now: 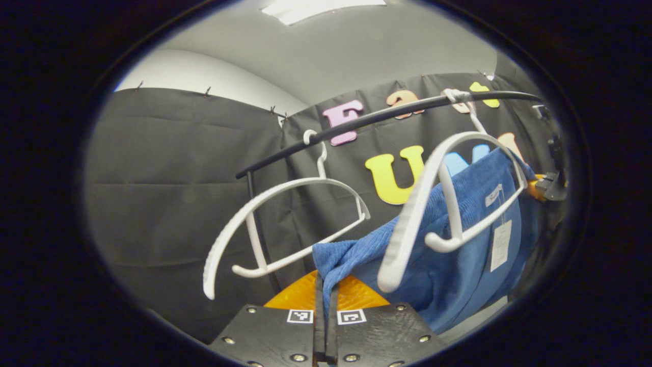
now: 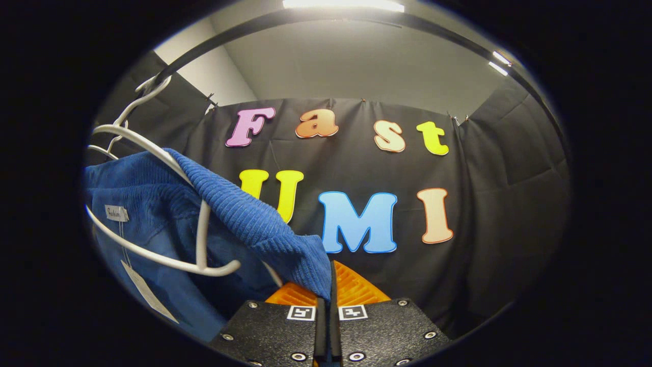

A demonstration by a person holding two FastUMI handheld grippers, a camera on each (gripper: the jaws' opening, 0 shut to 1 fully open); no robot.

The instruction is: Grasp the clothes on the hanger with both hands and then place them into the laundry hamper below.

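- Left tongs (image 1: 326, 295): the two fingers stood together, clamped on a bunched corner of the blue garment (image 1: 458, 244), which rose straight out of the closed gap in the left gripper view.
- Right tongs (image 2: 328, 285): likewise closed, pinching the ribbed edge of the same garment (image 2: 244, 214) where the cloth ran down to the fingertips in the right gripper view.
- The garment, a blue corduroy-like piece with a sewn label and a paper tag (image 1: 500, 244), was still draped over the white hanger (image 1: 448, 204); one hanger arm lay in front of the cloth and the cloth passed over its shoulder.
- That hanger hung by its hook from the black rail (image 1: 387, 114); an empty white hanger (image 1: 285, 224) hung farther along the rail, apart from the cloth.
- Progress, as judged: the two-handed grasp appeared complete, while the garment had not yet come free of the hanger.
- Remaining, as judged: drawing the cloth off the hanger and lowering it into the laundry hamper.
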